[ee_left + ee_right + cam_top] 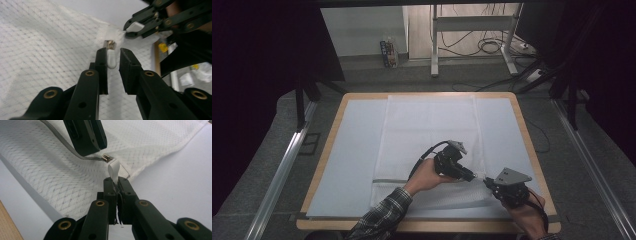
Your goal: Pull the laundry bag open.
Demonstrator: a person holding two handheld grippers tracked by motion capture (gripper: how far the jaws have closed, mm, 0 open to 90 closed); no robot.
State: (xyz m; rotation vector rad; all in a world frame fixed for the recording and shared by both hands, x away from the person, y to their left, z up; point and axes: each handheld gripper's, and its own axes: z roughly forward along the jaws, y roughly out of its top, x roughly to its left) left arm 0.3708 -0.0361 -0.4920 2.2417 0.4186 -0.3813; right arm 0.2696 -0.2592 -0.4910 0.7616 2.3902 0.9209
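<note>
Jaws of the right gripper clamp a white tab at the corner of a white mesh bag, pulling it taut beside the metal zip slider. Just beyond, the left gripper has a white zip pull lying against one jaw, its jaws a narrow gap apart and, as far as can be seen, not pressing on it. From above, both grippers meet tip to tip near the bag's near right corner, on a pale sheet covering the wood-edged table. A grey zip runs along the bag's near end.
</note>
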